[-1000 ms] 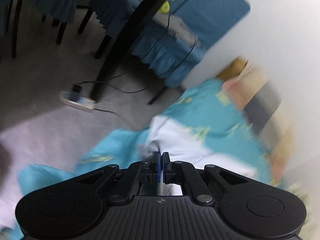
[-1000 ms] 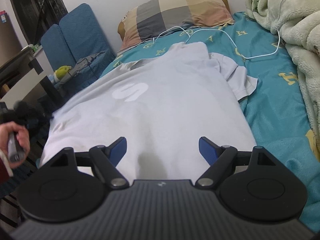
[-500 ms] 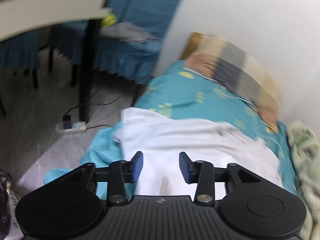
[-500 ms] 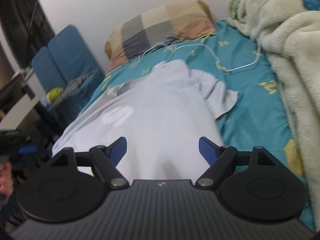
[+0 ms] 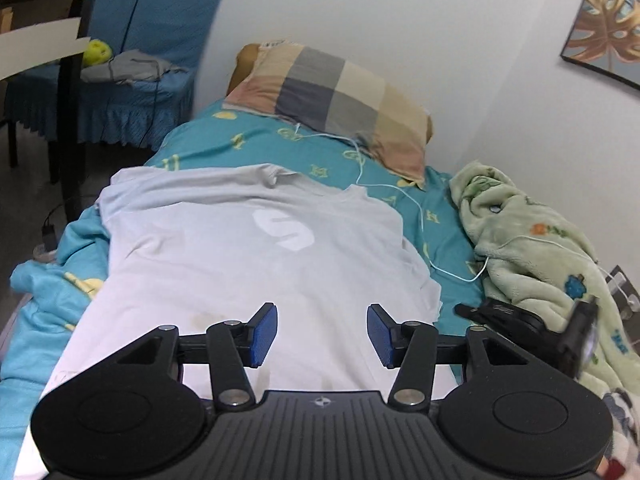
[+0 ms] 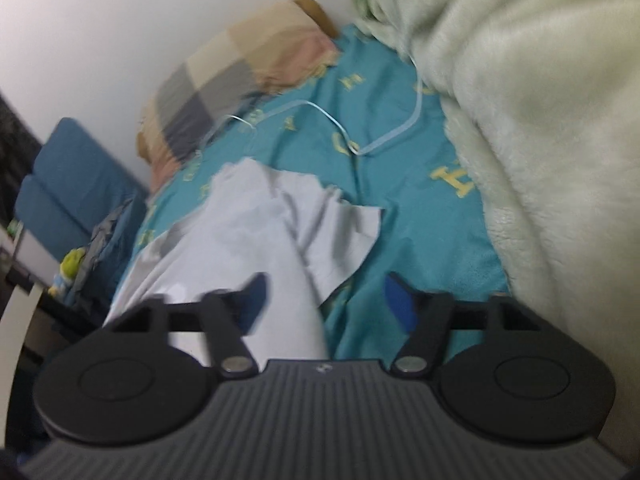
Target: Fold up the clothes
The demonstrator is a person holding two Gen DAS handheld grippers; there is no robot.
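A white T-shirt (image 5: 224, 264) with a pale S logo lies flat, chest up, on the teal bedsheet (image 5: 256, 140). My left gripper (image 5: 322, 332) hovers over the shirt's lower half. Its jaws are opening, with nothing between them. In the blurred right wrist view, my right gripper (image 6: 324, 300) sits at the T-shirt (image 6: 256, 240) by its right side edge, below the spread sleeve (image 6: 344, 232). These jaws are closing. The shirt's edge runs between them, and the pads do not press on it. The right gripper's black body also shows in the left view, beside the shirt.
A checked pillow (image 5: 332, 92) lies at the head of the bed, with a white cable (image 5: 420, 216) trailing from it. A bunched green fleece blanket (image 5: 532, 248) fills the right side. Left of the bed stand a blue covered chair (image 5: 132, 92) and a dark table leg (image 5: 72, 120).
My left gripper was shut on white cloth at the bed's left side. It let go, opened and swung round over the shirt. My right gripper shifted to the shirt's right edge, rolled, and its jaws narrowed.
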